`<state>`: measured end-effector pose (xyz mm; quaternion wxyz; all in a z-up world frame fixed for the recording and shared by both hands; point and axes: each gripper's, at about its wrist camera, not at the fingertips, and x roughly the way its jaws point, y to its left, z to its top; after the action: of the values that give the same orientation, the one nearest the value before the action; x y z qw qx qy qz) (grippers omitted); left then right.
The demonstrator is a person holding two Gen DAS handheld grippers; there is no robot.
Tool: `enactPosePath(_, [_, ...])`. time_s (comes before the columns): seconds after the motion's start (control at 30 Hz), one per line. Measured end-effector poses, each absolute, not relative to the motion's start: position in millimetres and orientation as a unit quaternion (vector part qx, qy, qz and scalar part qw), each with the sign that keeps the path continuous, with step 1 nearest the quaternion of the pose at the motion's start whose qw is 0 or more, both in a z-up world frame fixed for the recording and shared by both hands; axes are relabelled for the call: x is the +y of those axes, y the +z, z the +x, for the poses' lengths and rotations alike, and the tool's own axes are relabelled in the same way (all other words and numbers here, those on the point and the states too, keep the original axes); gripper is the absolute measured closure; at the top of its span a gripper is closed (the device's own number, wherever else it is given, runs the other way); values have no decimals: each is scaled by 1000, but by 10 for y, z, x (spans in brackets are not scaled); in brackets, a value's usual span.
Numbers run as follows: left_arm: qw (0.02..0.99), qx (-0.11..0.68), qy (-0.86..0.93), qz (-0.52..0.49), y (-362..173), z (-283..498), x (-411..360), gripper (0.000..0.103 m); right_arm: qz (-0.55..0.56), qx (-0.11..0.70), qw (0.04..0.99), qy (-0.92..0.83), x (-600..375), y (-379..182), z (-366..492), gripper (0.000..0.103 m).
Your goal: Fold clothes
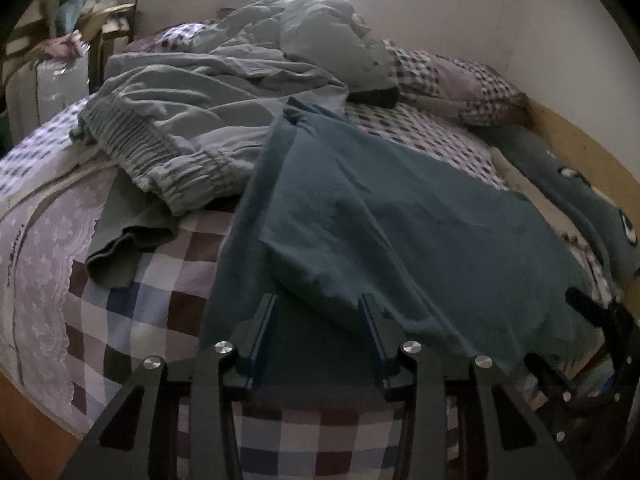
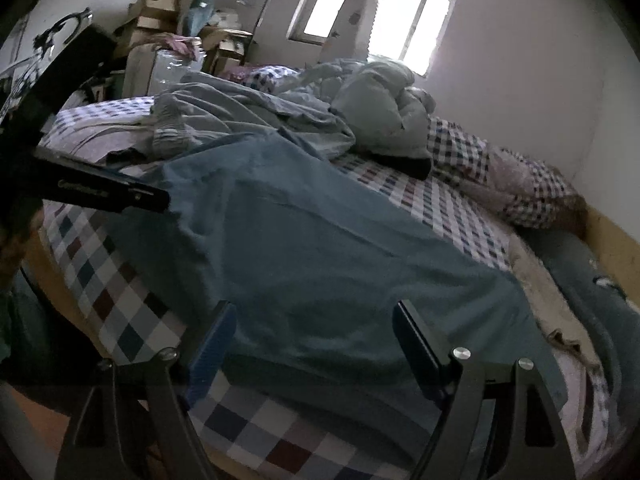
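Across both wrist views spreads a bed (image 1: 132, 280) with a checked cover of white, blue and maroon squares, set against a pale wall with a yellowish band low at the right. A bright window (image 2: 384, 8) sits at top centre. Cardboard boxes (image 2: 156, 8) and clutter are piled at upper left of the right wrist view. A checked pillow (image 1: 472, 92) lies at the upper right of the bed, and a crumpled pale blue quilt (image 1: 320, 36) is heaped toward the top centre. Pale grey-green trousers (image 1: 172, 136) with an elastic waistband lie bunched at left of centre.

No writing can be read; a mark on the black bar at the left of the right wrist view is too blurred.

A teal garment (image 1: 380, 232) lies spread over the middle of the bed, its lower edge reaching the near edge.

The left gripper (image 1: 320, 308) stands partly open, the garment's hem lying between its fingers; whether the pads press on the cloth I cannot tell. The right gripper (image 2: 316, 316) gapes wide over the same garment, gripping nothing.
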<state>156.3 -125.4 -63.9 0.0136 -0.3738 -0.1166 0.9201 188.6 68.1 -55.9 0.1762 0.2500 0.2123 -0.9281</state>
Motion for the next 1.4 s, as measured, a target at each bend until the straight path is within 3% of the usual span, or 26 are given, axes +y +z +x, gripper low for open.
enactPosePath(0.13, [17,-122,916,-381,-694,1473,-1273,73,264,191,173,-929,702,-588,1802,20])
enactPosePath(0.3, [24,-136,915,-379,-702,1423,-1297,92,274,181,174,-928,626,-659,1725,20])
enactPosePath(0.5, [33,-171,919,-354,-625,1536,-1420,97,270,183,185,-927,491,-695,1717,20])
enactPosePath(1.17, [18,-228,898,-377,-807,1468,-1684,96,268,251,261,-893,14,-912,1855,20])
enactPosePath(1.23, [21,-231,895,-380,-797,1474,-1692,93,269,265,274,-885,-53,-964,1907,20])
enactPosePath(1.4, [3,-259,897,-359,-718,1629,-1829,69,251,308,297,-869,-215,-1063,2081,20])
